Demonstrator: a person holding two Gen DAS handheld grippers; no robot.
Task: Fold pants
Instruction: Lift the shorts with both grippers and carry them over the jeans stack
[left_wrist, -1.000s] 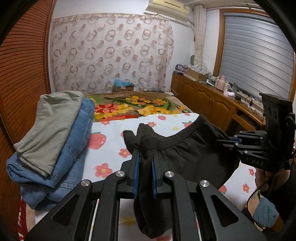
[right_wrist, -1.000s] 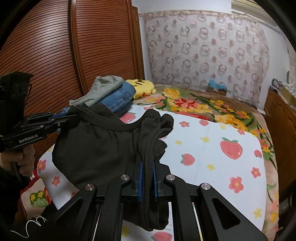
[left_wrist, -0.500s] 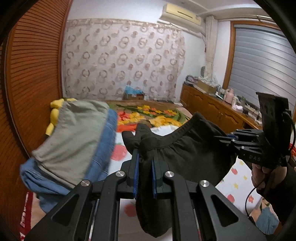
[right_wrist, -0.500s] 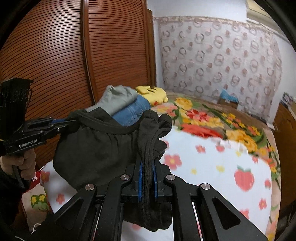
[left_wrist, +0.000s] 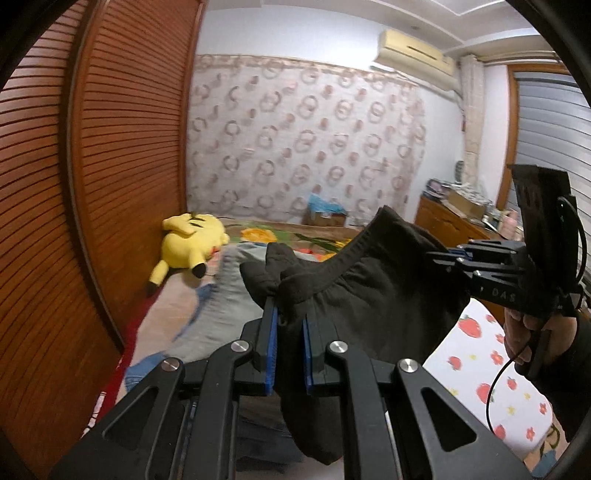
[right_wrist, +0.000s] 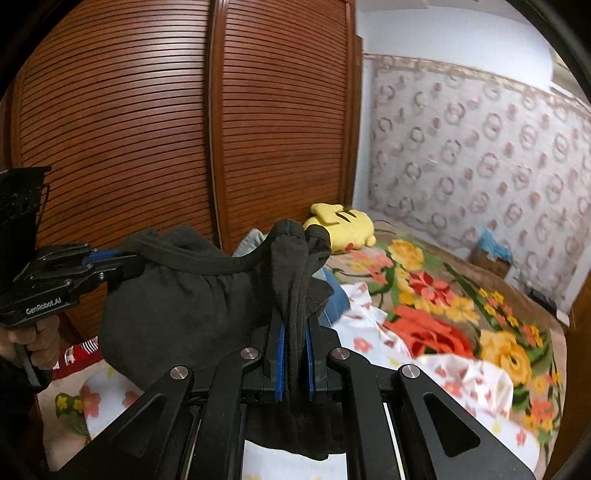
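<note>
pants (left_wrist: 373, 295) hang stretched between left tongs (left_wrist: 289, 325) and right tongs (right_wrist: 294, 332), both clenched on the waistband.

Black pants (left_wrist: 369, 295) hang bunched in the air above the bed, elastic waistband stretched level between both ends

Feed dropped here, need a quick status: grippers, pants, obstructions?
Left gripper and right gripper both shut on black fabric pants, held off bed. Folded grey-and-denim clothes stack ahead.
</note>
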